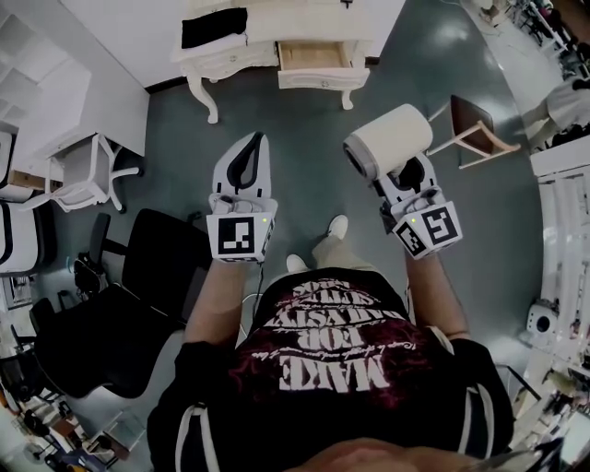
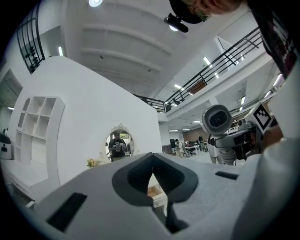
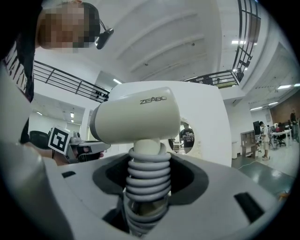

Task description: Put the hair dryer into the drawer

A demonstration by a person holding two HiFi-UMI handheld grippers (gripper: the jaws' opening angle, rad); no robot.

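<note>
The hair dryer rides in the right gripper, well short of the dressing table. The jaws are clamped on its handle, right where the grey cord coils round, and the cream barrel lies crosswise above them. Beside it, just as far from the dressing table, the left gripper has its jaws pressed tip to tip.

Now the dressing table itself. The right-hand drawer stands pulled out, its wooden inside showing. A black cloth lies on the tabletop, left of that drawer, and an oval mirror sits above the table against the white wall.

From the person's feet to the dressing table runs open grey floor. Off the table's right corner a wooden chair stands close to that lane. Off its left side is a white chair, and further back from the table a black office chair. Both are well to the side.
</note>
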